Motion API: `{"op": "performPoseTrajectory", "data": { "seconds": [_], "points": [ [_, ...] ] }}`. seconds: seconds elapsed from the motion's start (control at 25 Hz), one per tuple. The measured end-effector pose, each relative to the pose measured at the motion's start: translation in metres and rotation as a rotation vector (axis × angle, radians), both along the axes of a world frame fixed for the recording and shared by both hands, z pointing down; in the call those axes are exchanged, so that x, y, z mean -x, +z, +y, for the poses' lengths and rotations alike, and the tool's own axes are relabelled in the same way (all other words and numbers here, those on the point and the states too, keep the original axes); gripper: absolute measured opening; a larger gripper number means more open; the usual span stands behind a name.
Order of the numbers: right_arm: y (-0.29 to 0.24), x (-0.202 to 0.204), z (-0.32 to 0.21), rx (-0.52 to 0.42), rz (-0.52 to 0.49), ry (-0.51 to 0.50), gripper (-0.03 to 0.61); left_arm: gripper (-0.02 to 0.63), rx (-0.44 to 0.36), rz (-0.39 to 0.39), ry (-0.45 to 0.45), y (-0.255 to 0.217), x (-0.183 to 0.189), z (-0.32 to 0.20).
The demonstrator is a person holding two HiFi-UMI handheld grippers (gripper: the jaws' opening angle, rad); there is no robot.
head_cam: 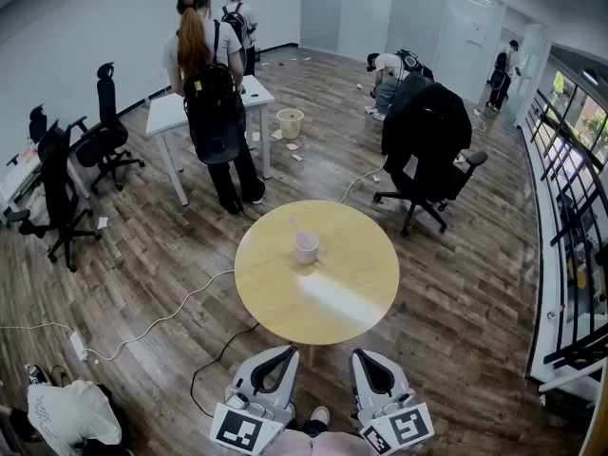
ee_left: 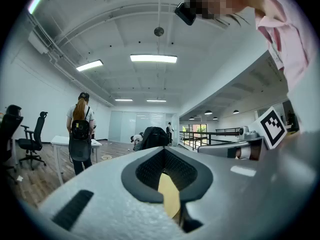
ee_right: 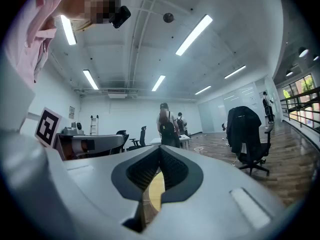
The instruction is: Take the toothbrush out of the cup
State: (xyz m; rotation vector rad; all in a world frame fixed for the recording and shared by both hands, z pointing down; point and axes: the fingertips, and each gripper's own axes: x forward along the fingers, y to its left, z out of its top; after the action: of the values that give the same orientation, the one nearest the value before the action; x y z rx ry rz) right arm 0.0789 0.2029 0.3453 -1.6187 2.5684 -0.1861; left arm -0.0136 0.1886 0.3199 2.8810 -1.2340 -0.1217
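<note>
An open-plan office: wood-plank floor (head_cam: 465, 283), black swivel chairs (head_cam: 104, 136) along a white wall, a white desk (head_cam: 166, 114), a round wooden desk (head_cam: 351, 293), frosted glass partitions (head_cam: 418, 17), strip ceiling lights (ee_left: 153, 58), people with backpacks (head_cam: 211, 103) standing about

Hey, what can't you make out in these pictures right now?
Thin pale toothbrush in the white cup: head view, too small to tell its bristle end.
The white cup: both gripper views, hidden behind the shut grey jaws.
The round wooden table: gripper views show only a sliver between the jaws.
</note>
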Motion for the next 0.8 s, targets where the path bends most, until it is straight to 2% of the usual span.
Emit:
{"op": "performPoseTrajectory", "data": {
  "seconds": [0.12,0.44,0.64,0.8],
  "points": [
    [0.003,0.001,0.005,0.022,0.027,-0.011,0.005,-0.003,-0.003,0.007,-0.003,0.001,0.003,0.003],
    [-0.001,0.004,0.018,0.010,0.038,-0.015,0.005,-0.003,0.001,0.015,0.001,-0.002,0.004,0.016],
    [-0.011,0.004,0.025,-0.037,0.010,-0.007,0.005,-0.003,-0.013,0.019,0.002,-0.006,0.007,0.022],
    [-0.011,0.003,0.023,-0.030,0.021,-0.006,0.023,-0.003,0.000,-0.014,-0.007,-0.004,0.013,0.018]
  ]
}}
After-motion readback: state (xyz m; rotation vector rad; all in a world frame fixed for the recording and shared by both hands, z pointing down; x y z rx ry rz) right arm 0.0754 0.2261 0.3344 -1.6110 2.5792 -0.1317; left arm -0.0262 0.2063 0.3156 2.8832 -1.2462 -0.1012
